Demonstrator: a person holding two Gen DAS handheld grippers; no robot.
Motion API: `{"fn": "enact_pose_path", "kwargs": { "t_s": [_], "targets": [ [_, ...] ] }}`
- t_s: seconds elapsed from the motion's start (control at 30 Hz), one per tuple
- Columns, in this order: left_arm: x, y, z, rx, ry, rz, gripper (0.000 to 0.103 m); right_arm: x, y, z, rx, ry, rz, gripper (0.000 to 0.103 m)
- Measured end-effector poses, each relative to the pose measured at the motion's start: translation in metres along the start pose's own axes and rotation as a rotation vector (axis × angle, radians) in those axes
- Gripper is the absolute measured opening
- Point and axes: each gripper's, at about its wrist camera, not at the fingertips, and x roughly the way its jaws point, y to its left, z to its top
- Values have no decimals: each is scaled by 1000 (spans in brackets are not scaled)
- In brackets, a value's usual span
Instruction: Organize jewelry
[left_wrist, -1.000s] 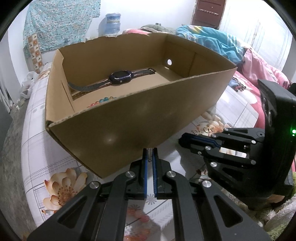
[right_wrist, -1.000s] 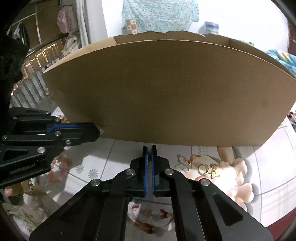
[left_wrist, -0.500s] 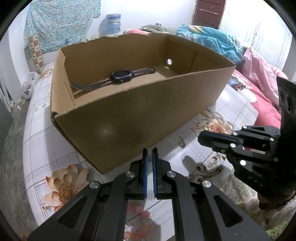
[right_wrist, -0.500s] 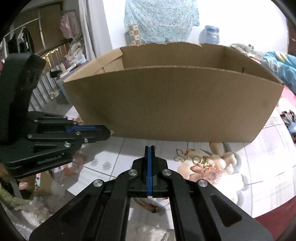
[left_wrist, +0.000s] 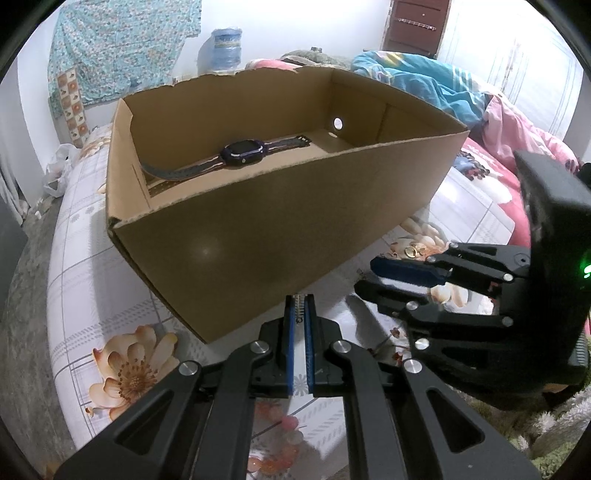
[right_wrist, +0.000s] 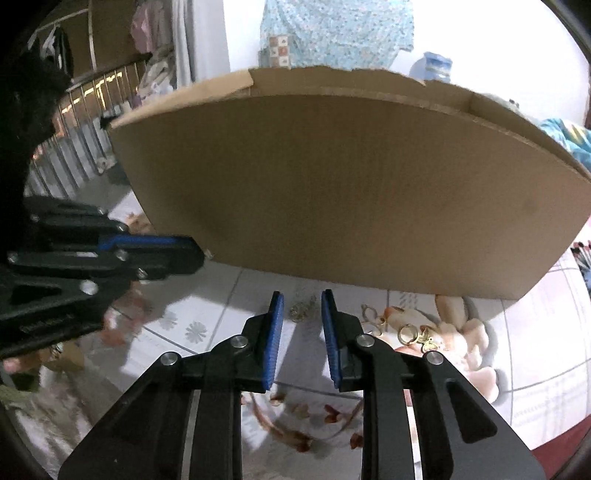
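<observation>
A: Right wrist view: the right hand-held gripper (right_wrist: 302, 310) is opening its jaws, nothing pinched, over a small gold piece (right_wrist: 301, 309) on the bed (right_wrist: 221, 295), just before the cardboard box (right_wrist: 351, 184).

B: And the left hand-held gripper (left_wrist: 300, 314)?

A: Pressed together, empty, near the box. Rings (right_wrist: 406, 334) lie beside the box. I'd guess the pads could snag bedsheet or miss.

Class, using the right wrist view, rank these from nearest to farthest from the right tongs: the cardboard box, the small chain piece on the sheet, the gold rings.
1. Small chain piece, just ahead of the opening right tongs.
2. Gold rings, to the right on the sheet.
3. Cardboard box, behind both.
</observation>
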Motion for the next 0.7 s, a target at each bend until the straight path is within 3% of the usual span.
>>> {"fn": "enact_pose_path", "kwargs": {
  "t_s": [0.07, 0.2, 0.7],
  "targets": [
    [1, 1, 0, -2, 2, 0, 4, 0, 2, 0, -20, 0, -10, 19],
    [3, 3, 0, -4, 7, 0, 4, 2, 4, 4, -22, 8, -1, 2],
    [3, 4, 0, -2, 3, 3, 4, -35, -14, -1, 81, -32, 92, 0]
  ]
}}
